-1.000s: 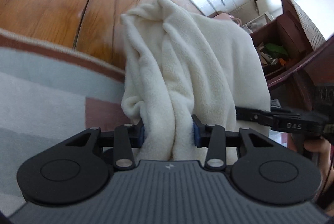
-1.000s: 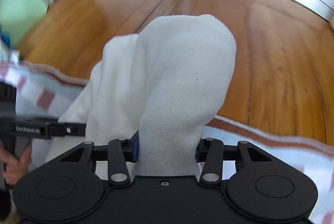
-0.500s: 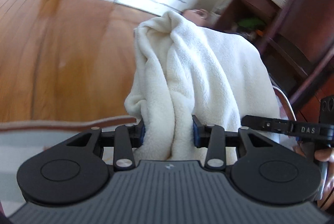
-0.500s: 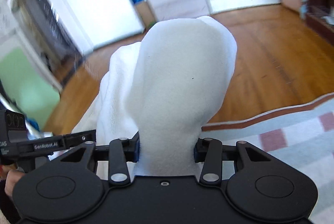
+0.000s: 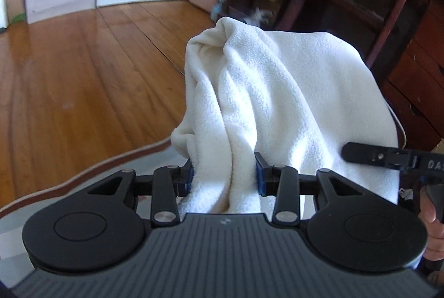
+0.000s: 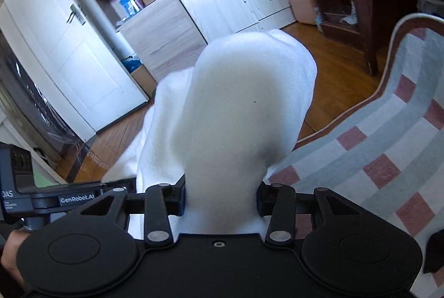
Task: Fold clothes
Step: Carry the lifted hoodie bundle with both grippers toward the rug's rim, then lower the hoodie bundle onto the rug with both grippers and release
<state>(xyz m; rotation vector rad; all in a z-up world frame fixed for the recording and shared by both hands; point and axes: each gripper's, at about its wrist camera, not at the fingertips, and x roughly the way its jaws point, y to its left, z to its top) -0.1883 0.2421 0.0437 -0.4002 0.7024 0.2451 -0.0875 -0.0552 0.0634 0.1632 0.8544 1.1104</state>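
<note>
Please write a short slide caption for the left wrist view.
Left tool clamps bunched white fleece cloth above the wooden floor.

We see a cream-white fleece garment, plain and unpatterned, against a warm honey-brown wooden floor. The blanket beneath shows pale blue-grey and white stripes with dusty pink squares (edged in brown). The grippers are black, with blue pads.
</note>
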